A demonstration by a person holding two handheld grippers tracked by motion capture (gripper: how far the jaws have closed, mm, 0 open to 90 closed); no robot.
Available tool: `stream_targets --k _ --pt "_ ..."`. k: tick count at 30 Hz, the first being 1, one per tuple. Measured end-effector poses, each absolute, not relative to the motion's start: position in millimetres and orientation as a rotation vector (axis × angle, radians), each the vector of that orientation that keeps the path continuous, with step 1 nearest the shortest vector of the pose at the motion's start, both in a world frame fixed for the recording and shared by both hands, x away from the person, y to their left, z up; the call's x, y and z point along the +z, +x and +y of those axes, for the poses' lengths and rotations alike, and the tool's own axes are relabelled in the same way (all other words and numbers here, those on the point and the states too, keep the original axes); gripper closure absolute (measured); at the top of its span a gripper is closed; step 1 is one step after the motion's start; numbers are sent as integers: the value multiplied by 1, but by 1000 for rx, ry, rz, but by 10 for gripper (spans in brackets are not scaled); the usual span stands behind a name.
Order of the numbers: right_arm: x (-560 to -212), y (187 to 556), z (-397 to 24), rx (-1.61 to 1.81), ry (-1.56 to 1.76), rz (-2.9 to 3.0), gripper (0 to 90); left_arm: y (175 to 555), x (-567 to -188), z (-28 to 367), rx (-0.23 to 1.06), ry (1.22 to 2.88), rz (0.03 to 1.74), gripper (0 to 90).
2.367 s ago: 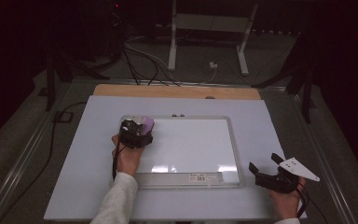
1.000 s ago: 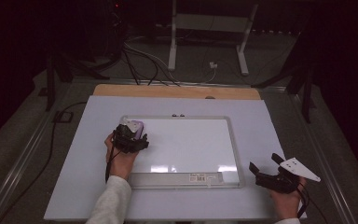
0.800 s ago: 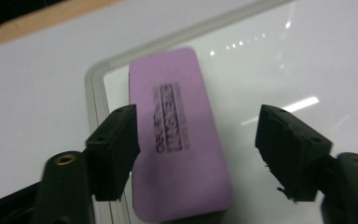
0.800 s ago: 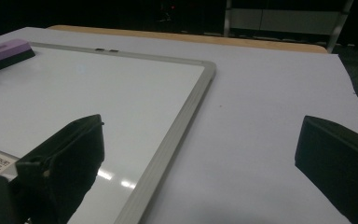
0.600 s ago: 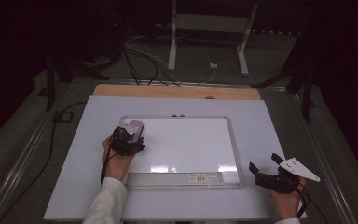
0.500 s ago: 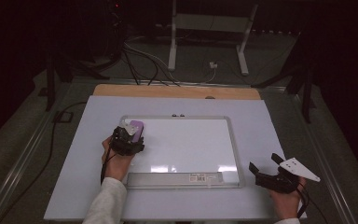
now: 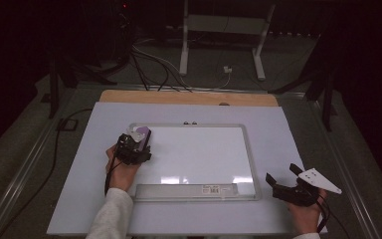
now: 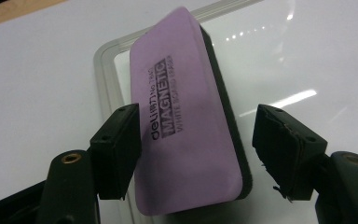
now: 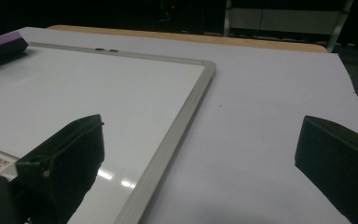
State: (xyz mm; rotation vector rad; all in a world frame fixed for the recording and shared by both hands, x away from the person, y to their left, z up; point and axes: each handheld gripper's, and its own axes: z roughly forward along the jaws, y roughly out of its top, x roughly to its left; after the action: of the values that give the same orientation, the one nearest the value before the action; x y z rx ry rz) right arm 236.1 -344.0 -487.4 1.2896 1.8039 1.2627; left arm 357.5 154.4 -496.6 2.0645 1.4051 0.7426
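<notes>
A dim room surrounds the pale surface [image 7: 79,199], where a whiteboard [image 7: 199,159] lies flat. A purple eraser [image 8: 186,126] rests on the board's near-left corner, between the left tongs [image 8: 196,154], whose jaws stand apart, one touching its edge. The right tongs [image 7: 283,179] hover released, beside the board's right frame. Likely gripping comes next: centre the jaws, squeeze both long sides evenly.

- Left gripper [image 8: 193,144]: two black blocky jaws, each arm carrying a brass-coloured screw socket; one pad's edge looks chipped and ragged.
- Right gripper [image 7: 283,179]: black body, pale three-cornered plate [image 7: 320,180] on top, dark cable trailing behind.
- Left forearm: white sleeve [image 7: 110,216].
</notes>
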Motion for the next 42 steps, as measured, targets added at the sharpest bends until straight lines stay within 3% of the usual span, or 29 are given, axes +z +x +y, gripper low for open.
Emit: stream_targets --k 11,18,20,26,42 --pt "-488 236 -344 1260 1288 1807 20 355 -498 159 750 2048 1428 422" --pt "-488 237 -344 1263 1290 1808 20 354 -498 161 727 2038 1434 413" --pt "-488 236 -344 1261 1289 1808 20 355 -500 160 722 2050 1442 354" --pt "-488 237 -345 1261 1292 1808 20 352 -506 164 698 2025 1468 464" --pt "-488 237 -344 1262 1294 1813 20 363 -504 170 701 1985 1560 567"
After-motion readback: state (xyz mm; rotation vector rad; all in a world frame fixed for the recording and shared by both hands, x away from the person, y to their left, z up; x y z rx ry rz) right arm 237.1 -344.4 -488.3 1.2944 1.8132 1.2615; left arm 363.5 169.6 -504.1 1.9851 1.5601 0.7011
